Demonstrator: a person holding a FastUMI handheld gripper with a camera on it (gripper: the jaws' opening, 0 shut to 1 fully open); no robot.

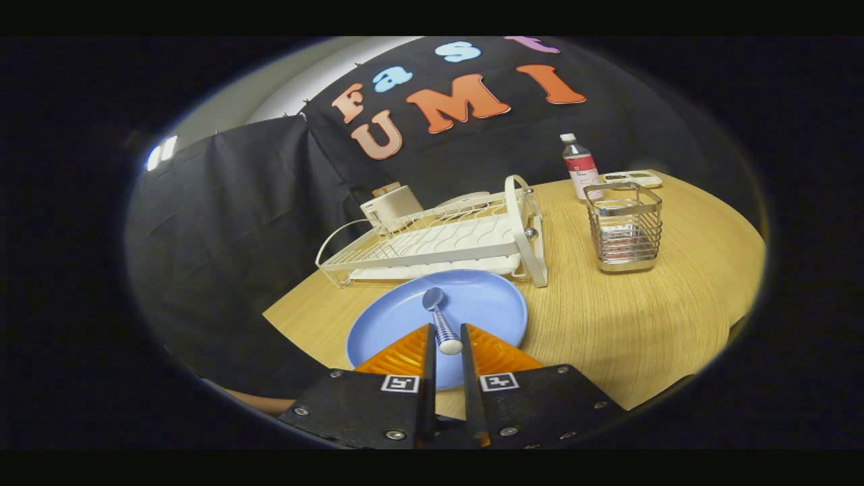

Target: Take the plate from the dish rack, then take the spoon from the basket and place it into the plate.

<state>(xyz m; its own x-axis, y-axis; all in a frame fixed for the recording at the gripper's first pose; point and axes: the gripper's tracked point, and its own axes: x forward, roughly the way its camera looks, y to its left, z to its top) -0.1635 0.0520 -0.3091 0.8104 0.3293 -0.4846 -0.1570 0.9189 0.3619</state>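
- Hand-held gripper point(445, 337) low over the near part of the table point(607, 324), two orange fingers point(405, 354) narrowly parted with a slim gap between them.
- Spoon point(439, 317) lying in the plate point(486, 304), bowl end pointing away toward the dish rack point(439, 239), blue-and-white striped handle running back into the gap between the fingers.
- Rounded white handle tip sitting right between the fingertips; cannot tell whether both fingers press on it or just flank it.
- Plate light blue, flat on the table just ahead of the fingers and partly under them, its far rim just beside the front edge of the dish rack.
- Dish rack white wire, standing on its white drip tray beyond the plate, toward the table's far left edge, no dishes seen in it.
- Basket point(624, 229), a metal wire caddy, upright to the right of the dish rack, well apart from the plate.
- Bottle point(579, 165) with a white cap standing behind the basket near the table's far edge.
- Small flat white device point(634, 178) lying beside the bottle at that far edge.
- White box-like object point(391, 202) behind the rack's far left corner.
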